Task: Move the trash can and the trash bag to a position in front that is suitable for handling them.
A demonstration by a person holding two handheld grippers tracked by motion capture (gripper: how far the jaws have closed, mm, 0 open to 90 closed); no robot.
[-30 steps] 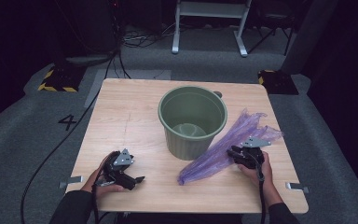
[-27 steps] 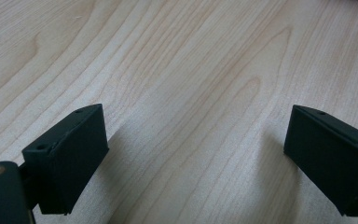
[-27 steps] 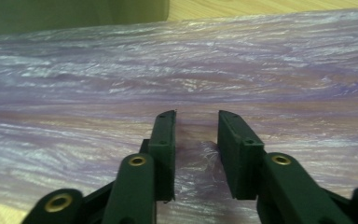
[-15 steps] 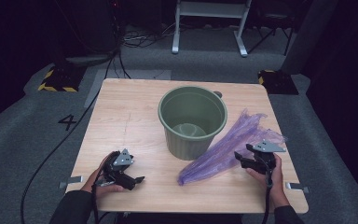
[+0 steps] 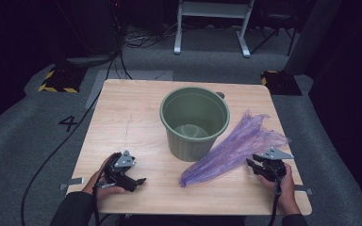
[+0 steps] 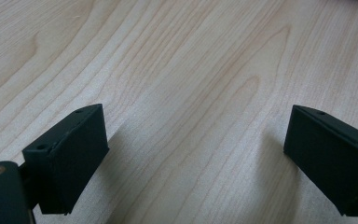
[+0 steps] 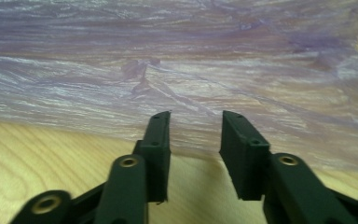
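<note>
Since the earlier frames, the right gripper [image 5: 257,165] has drifted rightward along the near edge of the purple plastic bag [image 5: 233,148], and its jaws have just been closing from a wider gap, with nothing caught between them. The left gripper [image 5: 134,181] has kept its place near the front left of the table [image 5: 127,117].

Judging from how things lie, the job looks to be lining the green bucket [image 5: 195,122] with the bag, and it is barely begun. The bucket stands upright and unlined in the middle of the table; the bag lies flat and bunched beside it on the right, its narrow end pointing toward the front edge. Gripping the bag, opening it and fitting it over the rim are all left to do.

In the right gripper view, the jaws stand part-way apart with bare wood under them, and the bag's crinkled edge [image 7: 182,93] lies just beyond their tips, close but not between the pads. In the left gripper view, the jaws are wide apart over bare table [image 6: 191,93], well away from the bag.
</note>
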